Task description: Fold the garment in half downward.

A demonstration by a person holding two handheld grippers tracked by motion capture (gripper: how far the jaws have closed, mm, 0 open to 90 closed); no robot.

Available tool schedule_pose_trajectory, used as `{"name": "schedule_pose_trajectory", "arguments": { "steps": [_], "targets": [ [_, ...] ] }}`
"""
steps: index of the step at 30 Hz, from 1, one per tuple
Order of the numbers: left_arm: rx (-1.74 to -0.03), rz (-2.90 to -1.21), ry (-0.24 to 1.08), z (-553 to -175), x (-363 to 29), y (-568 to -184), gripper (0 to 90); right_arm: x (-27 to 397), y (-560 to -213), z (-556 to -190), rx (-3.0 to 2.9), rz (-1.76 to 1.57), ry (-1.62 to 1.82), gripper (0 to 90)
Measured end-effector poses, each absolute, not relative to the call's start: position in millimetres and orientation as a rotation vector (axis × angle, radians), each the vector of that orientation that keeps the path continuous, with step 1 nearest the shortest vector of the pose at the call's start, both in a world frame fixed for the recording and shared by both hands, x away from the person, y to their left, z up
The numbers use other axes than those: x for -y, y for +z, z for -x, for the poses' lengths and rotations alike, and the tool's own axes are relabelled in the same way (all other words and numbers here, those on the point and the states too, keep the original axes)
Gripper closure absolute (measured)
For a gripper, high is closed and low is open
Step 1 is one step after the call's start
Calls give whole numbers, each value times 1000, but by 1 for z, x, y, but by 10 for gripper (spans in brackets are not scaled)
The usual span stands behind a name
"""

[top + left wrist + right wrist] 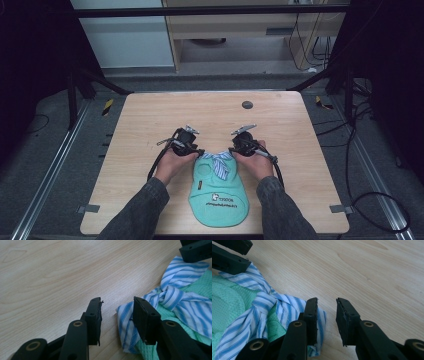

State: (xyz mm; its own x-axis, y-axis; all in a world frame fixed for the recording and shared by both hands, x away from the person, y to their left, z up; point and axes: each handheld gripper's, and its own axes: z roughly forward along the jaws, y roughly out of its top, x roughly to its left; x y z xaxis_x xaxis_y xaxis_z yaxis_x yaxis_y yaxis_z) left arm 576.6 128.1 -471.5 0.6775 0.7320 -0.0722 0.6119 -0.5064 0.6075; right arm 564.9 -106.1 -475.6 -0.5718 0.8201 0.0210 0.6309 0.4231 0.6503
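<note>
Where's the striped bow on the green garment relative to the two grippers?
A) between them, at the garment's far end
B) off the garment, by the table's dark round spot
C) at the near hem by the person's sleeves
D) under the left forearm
A: in the high view the striped bow lies at the far end of the green garment, flanked by the left gripper and right gripper.

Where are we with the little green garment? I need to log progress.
Done: the green garment lies flat on the table, striped collar away from the person. In hand: the left gripper and right gripper sit at the collar's two ends, jaws apart, not gripping. Left: grasping and whatever handling follows.
</note>
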Motion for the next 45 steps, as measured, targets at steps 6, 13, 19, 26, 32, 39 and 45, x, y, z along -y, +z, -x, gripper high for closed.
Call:
{"name": "schedule_pose_trajectory", "arguments": {
  "steps": [6,13,19,26,32,39,45],
  "targets": [
    [-1029,-2289,246,-576,-128,-475,595,107,-478,-563,-2393,-1272,896,676],
    [-1032,-2272,245,-574,-131,-472,579,104,-474,-560,-2408,-1263,918,630],
    [-1024,-2288,247,-570,-132,-468,544,101,-472,-558,-2419,-1264,909,571],
    [-1041,-2325,209,-571,-131,-478,530,97,-480,-560,-2453,-1275,849,557],
    [-1025,-2346,216,-571,-130,-480,550,93,-484,-560,-2465,-1279,827,574],
    [-971,-2377,240,-567,-126,-480,609,92,-484,-559,-2482,-1272,812,617],
    [-921,-2377,225,-565,-124,-481,749,90,-483,-558,-2509,-1260,827,725]
  ]
}}
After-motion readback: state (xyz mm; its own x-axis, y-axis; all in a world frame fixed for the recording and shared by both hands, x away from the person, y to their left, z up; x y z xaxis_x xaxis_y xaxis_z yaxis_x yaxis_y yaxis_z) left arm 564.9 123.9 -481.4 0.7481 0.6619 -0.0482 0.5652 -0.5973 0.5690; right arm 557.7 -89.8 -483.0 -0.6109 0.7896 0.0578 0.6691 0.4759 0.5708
